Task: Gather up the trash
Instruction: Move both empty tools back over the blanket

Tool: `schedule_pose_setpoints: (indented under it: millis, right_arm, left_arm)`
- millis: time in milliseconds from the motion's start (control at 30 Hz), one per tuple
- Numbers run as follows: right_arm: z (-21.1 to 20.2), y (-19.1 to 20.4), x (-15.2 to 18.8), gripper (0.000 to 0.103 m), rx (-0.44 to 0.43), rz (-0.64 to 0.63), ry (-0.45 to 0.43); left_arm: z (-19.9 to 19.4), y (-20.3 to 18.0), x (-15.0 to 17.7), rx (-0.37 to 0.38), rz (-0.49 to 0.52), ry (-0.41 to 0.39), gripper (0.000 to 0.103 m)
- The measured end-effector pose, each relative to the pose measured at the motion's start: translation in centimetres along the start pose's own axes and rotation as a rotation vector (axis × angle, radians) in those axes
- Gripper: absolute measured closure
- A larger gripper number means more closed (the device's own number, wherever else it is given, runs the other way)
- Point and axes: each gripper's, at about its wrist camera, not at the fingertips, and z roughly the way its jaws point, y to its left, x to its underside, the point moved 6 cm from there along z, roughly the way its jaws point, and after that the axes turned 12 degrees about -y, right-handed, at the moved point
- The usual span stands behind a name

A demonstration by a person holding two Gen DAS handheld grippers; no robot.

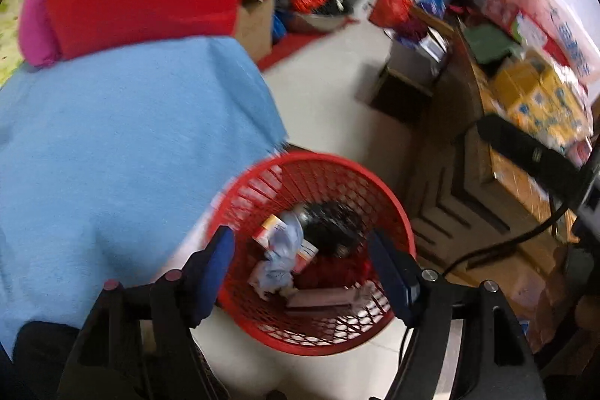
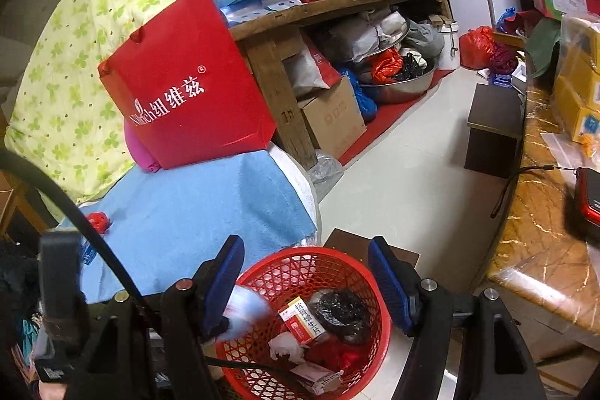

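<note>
L wrist view: left gripper (image 1: 300, 265) hangs over the red basket (image 1: 397, 212), jaws wide, nothing between the pads; a pale blue wad (image 1: 283, 250) lies inside on a med box (image 1: 270, 227), next to a black bottle (image 1: 330, 223). Frame is blurred, so can't tell if the wad has settled. Risk: basket sits tight against the blue cloth (image 1: 131, 156); a low swing of the fingers could clip the rim and tip it. R wrist view: right gripper (image 2: 305, 283) also above the basket (image 2: 375, 291), jaws apart, empty; a blurred pale blue scrap (image 2: 243, 313) shows just beside its left finger near the rim, can't tell if it's inside or could drop outside. A red scrap (image 2: 98, 220) on the cloth (image 2: 195, 212) looks uncollected. The cable (image 2: 75, 212) crossing there could snag a reach.
</note>
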Motion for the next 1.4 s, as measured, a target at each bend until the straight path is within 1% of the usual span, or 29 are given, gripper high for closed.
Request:
schedule_pose_setpoints:
  millis: [67,200,300,367,500,700,867,967,1067,1200,1300,1400]
  right_arm:
    - [0.0,0.6,0.0,0.031,-0.01,-0.003,0.003]
    - [0.2,2.5,-0.1,0.031,-0.04,-0.025,0.005]
    - [0.5,4.3,0.2,0.031,-0.069,-0.044,0.013]
    - [0.9,5.6,0.5,0.031,-0.088,-0.056,0.028]
    - [1.6,8.8,1.4,0.031,-0.127,-0.1,0.063]
    - [3.1,14.8,3.1,0.031,-0.2,-0.172,0.115]
    - [4.4,21.4,5.3,0.031,-0.298,-0.248,0.173]
    - [4.8,24.9,6.3,0.031,-0.356,-0.284,0.191]
    - [5.0,28.2,7.5,0.031,-0.417,-0.313,0.211]
    - [5.3,30.7,8.8,0.031,-0.46,-0.346,0.232]
    - [5.8,31.8,9.6,0.031,-0.471,-0.354,0.249]
    - [6.8,33.0,10.2,0.031,-0.476,-0.362,0.271]
  left_arm:
    - [-1.4,1.6,-0.7,-0.016,-0.024,-0.029,0.029]
    - [-4.7,6.2,-1.6,-0.09,-0.084,-0.111,0.029]
    - [-7.4,10.4,-1.5,-0.162,-0.149,-0.16,0.029]
    - [-8.8,12.7,-0.8,-0.202,-0.186,-0.178,0.029]
    - [-11.7,18.3,1.6,-0.291,-0.269,-0.2,0.029]
    - [-15.0,25.1,6.2,-0.407,-0.363,-0.199,0.028]
    - [-18.4,31.2,10.0,-0.503,-0.458,-0.206,0.028]
    - [-20.6,35.5,12.1,-0.573,-0.518,-0.209,0.029]
    - [-22.5,39.3,13.5,-0.641,-0.562,-0.216,0.028]
    - [-24.8,44.3,15.7,-0.753,-0.612,-0.205,0.028]
    - [-26.4,48.8,17.8,-0.845,-0.68,-0.211,0.029]
    - [-26.9,52.6,19.1,-0.891,-0.763,-0.221,0.029]
